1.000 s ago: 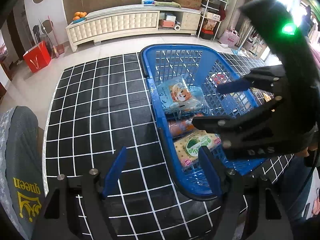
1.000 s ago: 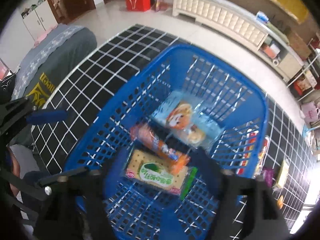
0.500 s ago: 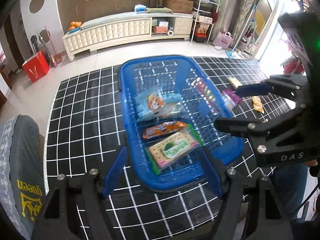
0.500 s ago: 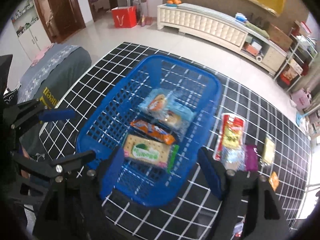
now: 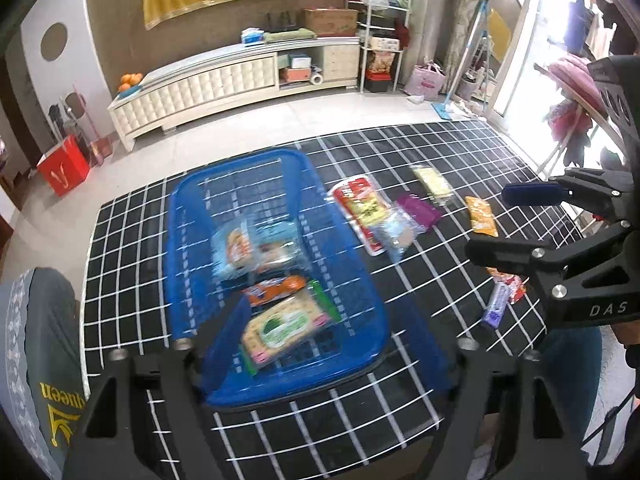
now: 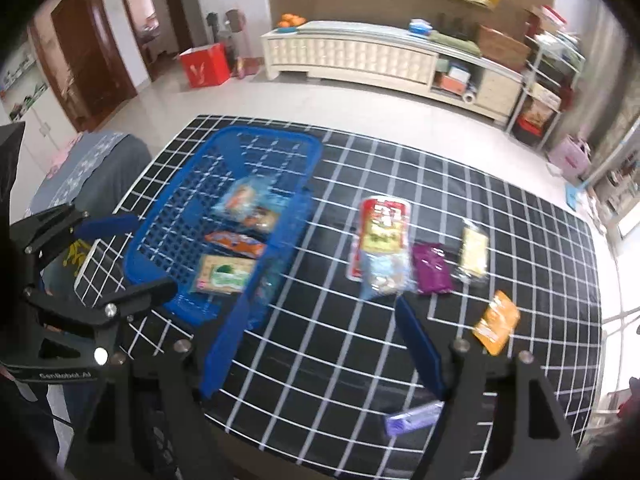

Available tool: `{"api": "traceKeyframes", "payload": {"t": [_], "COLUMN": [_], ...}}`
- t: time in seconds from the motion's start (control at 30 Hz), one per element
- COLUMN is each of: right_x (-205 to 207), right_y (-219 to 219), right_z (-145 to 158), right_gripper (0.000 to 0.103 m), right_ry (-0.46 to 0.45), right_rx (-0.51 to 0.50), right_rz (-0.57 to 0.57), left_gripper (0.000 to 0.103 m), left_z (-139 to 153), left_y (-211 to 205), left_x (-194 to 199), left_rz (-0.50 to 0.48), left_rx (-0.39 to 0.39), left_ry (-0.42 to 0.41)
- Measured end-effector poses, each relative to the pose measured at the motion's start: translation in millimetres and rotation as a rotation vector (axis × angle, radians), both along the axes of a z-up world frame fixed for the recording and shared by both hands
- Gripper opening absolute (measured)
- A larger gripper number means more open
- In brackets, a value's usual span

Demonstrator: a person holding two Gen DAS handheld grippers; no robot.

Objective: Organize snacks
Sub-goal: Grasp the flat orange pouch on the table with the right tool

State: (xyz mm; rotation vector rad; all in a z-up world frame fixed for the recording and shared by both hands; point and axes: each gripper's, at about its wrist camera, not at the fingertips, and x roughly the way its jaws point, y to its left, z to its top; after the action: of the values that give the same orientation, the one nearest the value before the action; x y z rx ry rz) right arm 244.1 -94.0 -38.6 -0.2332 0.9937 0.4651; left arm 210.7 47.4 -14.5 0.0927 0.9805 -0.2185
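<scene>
A blue mesh basket (image 5: 176, 240) (image 6: 280, 134) on the grid mat holds a green-label cracker pack (image 5: 286, 326), an orange pack (image 5: 276, 288) and a light-blue pack (image 5: 248, 248). To its right lie a red pack (image 6: 382, 224), a clear pack (image 6: 384, 272), a purple pack (image 6: 430, 268), a yellow pack (image 6: 474, 252), an orange pouch (image 6: 496, 322) and a purple bar (image 6: 414, 416). My left gripper (image 5: 320, 320) hangs above the basket's near end, its jaws opening and empty. Open and empty, my right gripper (image 6: 338, 276) hovers over the mat between basket and loose packs.
A black mat with white grid lines (image 6: 320, 360) covers the floor. A grey cushion (image 5: 36, 360) lies at its left edge. A white low cabinet (image 5: 200, 84) and a red box (image 5: 64, 164) stand beyond the mat. A person's leg (image 5: 568, 364) is at the right.
Both grippers have drawn back and risen from close over the basket. The loose packs to the right of the basket have come into view. The left jaws stand wider.
</scene>
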Motion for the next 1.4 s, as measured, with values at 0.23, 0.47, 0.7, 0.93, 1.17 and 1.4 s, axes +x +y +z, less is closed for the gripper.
{"api": "traceKeyframes", "payload": {"t": [0.23, 0.47, 0.7, 0.93, 1.17, 1.4], "right_x": [2.3, 10.5, 26.7, 49.5, 82.8, 125.4], "right_y": [-60.6, -117.8, -160.7, -189.5, -211.5, -219.4], "right_z": [-1.5, -12.1, -36.5, -75.0, -113.3, -144.5], "right_gripper": [0.079, 0.079, 0.079, 0.079, 0.079, 0.079], "right_ry": [0.013, 0.039, 0.098, 0.183, 0.258, 0.321], "right_rx": [0.019, 0.027, 0.039, 0.044, 0.085, 0.119], "right_rz": [-0.086, -0.175, -0.259, -0.329, -0.409, -0.469], "left_gripper": [0.082, 0.082, 0.082, 0.082, 0.082, 0.082], "left_z": [-4.7, -21.0, -45.4, -75.8, -106.1, -134.3], "left_y": [-58.0, -104.4, -152.2, -172.0, -173.3, -173.2], "left_x": [11.3, 24.4, 41.5, 66.1, 98.3, 127.7], "left_rz": [-0.063, -0.093, -0.121, -0.102, -0.050, -0.011], "left_rx": [0.016, 0.013, 0.038, 0.011, -0.005, -0.013], "left_ry": [0.013, 0.054, 0.094, 0.156, 0.209, 0.249]}}
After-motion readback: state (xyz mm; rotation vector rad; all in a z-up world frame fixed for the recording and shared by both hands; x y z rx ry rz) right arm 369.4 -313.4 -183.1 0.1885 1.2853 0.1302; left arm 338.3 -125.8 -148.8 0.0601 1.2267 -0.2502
